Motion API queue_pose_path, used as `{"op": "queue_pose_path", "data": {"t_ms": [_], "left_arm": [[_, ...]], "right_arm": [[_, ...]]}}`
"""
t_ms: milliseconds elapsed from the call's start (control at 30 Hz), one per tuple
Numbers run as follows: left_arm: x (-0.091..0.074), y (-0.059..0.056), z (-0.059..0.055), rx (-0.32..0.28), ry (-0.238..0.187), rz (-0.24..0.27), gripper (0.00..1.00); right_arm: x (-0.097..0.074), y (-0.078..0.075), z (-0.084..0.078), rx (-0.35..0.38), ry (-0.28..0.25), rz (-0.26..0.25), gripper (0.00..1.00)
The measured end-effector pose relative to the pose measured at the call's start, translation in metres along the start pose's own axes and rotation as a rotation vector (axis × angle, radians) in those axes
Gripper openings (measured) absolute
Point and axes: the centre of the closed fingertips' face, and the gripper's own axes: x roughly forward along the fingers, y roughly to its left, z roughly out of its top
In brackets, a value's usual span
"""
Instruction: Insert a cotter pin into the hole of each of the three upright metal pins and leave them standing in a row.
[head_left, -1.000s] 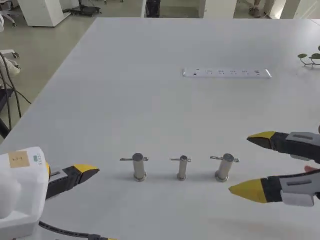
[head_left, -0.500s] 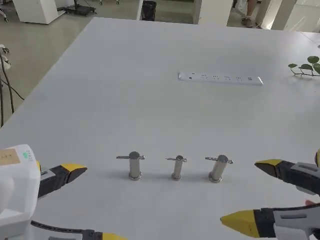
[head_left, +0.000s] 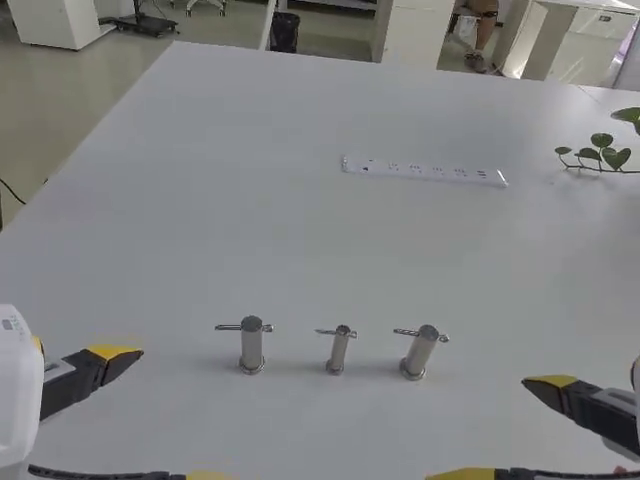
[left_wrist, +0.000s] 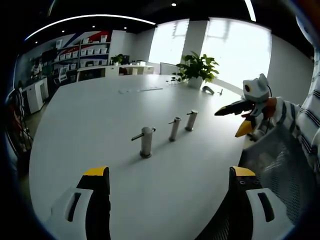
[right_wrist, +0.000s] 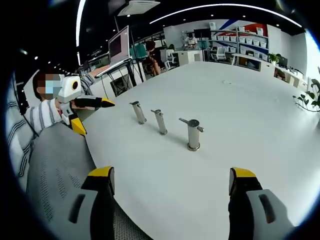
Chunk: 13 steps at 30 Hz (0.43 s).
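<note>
We are holding the left gripper (left_wrist: 169, 172) and right gripper (right_wrist: 172, 173) with jaws spread wide and empty, well apart from the three metal pins (head_left: 340, 348) standing in a row on the table (head_left: 300, 200), presumably to avoid toppling them. Each is carrying its cotter pin (head_left: 232, 327).

Daylight from tall glaring windows (left_wrist: 235, 47) is washing the smooth white tabletop (head_left: 300, 200); three upright steel pins (head_left: 340, 350) are casting faint shadows; fisheye edges are bending.
</note>
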Motion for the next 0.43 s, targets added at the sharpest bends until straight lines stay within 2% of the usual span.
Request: {"op": "queue_pose_path", "data": {"t_ms": [133,300,433], "left_arm": [[0.000,0.000,0.000,-0.032,-0.011,0.011,0.99],[0.001,-0.002,-0.001,-0.060,-0.017,0.016,0.99],[0.000,-0.009,-0.001,-0.073,-0.018,0.002,0.99]], "right_arm": [[0.002,0.004,-0.003,0.022,0.007,0.004,0.96],[0.007,-0.001,-0.008,0.034,0.038,-0.026,0.98],[0.009,0.003,-0.009,0.034,0.042,-0.011,0.98]]}}
